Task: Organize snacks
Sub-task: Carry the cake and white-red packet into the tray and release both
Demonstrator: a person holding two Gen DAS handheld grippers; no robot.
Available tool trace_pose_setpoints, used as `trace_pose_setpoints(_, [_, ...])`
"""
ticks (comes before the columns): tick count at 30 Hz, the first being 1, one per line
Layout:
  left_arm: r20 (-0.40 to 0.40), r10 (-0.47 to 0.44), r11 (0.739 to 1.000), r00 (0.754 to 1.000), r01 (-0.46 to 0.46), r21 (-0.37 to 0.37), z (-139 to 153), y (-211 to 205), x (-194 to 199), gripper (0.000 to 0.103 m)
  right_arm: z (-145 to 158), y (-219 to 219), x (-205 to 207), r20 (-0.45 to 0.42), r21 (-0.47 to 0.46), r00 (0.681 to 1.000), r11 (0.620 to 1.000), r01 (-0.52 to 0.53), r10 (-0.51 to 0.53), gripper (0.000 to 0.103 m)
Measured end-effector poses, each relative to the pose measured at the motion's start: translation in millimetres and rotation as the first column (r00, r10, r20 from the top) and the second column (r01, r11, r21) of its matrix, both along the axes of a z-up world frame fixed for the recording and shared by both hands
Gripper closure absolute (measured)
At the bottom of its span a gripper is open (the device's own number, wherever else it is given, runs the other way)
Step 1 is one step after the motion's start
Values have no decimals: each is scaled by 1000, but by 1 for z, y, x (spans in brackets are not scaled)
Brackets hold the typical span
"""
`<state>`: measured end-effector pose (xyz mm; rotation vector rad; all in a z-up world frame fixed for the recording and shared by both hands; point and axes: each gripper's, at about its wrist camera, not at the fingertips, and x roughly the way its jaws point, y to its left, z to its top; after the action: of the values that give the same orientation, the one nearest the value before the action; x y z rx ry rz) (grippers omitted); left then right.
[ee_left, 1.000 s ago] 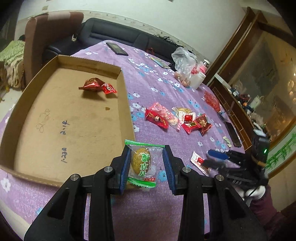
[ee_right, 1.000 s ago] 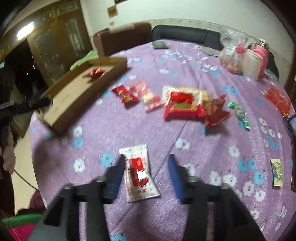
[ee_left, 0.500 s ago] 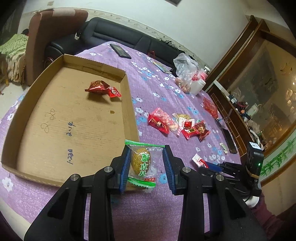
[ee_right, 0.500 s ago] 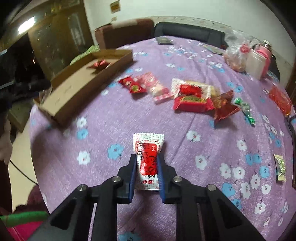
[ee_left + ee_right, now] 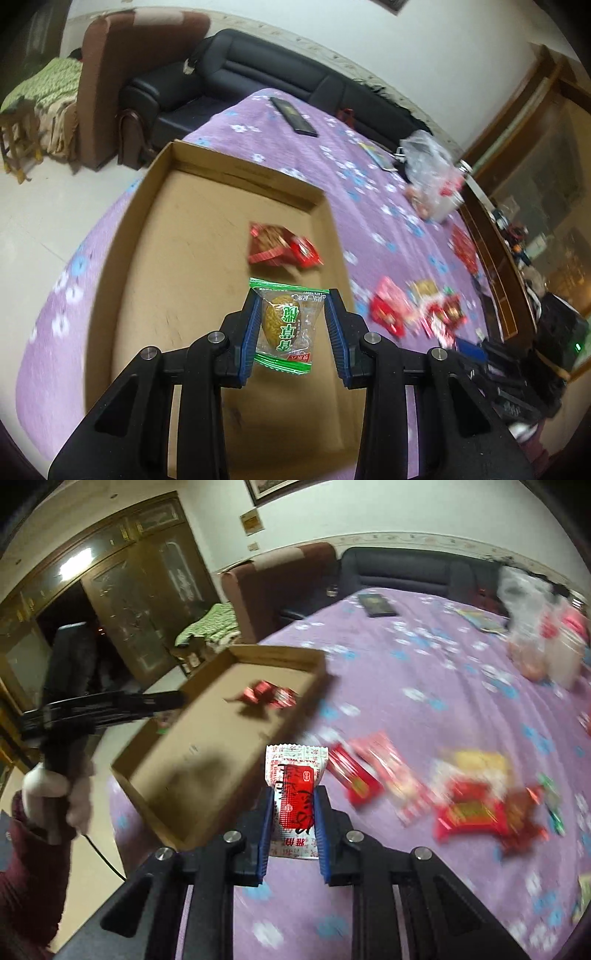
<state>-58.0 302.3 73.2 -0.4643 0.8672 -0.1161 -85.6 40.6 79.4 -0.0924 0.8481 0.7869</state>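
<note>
Over the box (image 5: 162,236) now, that's where the left claw (image 5: 290,325) has ended up. A second ago it hung short of the near wall with the cardboard stretching away ahead; now the bare box floor sits right under its jaws, and the two red snacks (image 5: 282,245) already dropped inside lie just beyond them. So that leg of the job looks nearly done to me: the carry is over and only the drop is left.

Bigger change is on the other side. A second ago the right claw (image 5: 293,808) stood spread around the white-and-red packet (image 5: 295,794) lying flat on the tabletop (image 5: 424,672). Now it's clenched on that packet and has it lifted clear of the purple cloth, with the box's near corner just to the left of it. The blur suggests it's on the move, probably heading boxward too.

Left claw is clamped on the green egg snack (image 5: 286,325), pads pressing the clear wrapper on both sides, jaws only partly apart because the packet fills the gap.

Loose red and yellow snacks (image 5: 476,805) are spread on the cloth to the right, so plenty remains to sort.
</note>
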Motion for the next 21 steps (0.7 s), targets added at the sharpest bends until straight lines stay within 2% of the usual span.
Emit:
trace_pose_setpoints(4, [-48, 30, 997, 998, -33, -68, -19, 21, 34, 69, -7, 48, 24, -40, 6, 998, 999, -39, 39, 80])
trace_pose_setpoints(11, [-75, 99, 986, 992, -108, -124, -37, 51, 66, 69, -31, 116, 51, -64, -52, 994, 994, -96, 93, 78])
trace_pose_setpoints(13, [-75, 106, 979, 991, -118, -165, -41, 60, 70, 61, -35, 124, 56, -53, -54, 995, 995, -86, 83, 75])
trace_pose_setpoints(14, [-71, 109, 974, 992, -120, -193, -42, 64, 70, 51, -37, 127, 58, -41, -52, 996, 995, -81, 79, 71])
trace_pose_setpoints(15, [-65, 107, 968, 992, -119, -222, -43, 67, 71, 49, -38, 129, 59, -30, -53, 996, 995, -84, 83, 65])
trace_pose_setpoints(19, [-66, 91, 963, 994, -105, -248, -40, 70, 68, 48, -35, 125, 59, -7, -38, 997, 997, -73, 73, 63])
trace_pose_setpoints(21, [-57, 75, 961, 996, -87, -261, -34, 66, 61, 48, -29, 113, 59, -15, 5, 999, 999, -51, 51, 63])
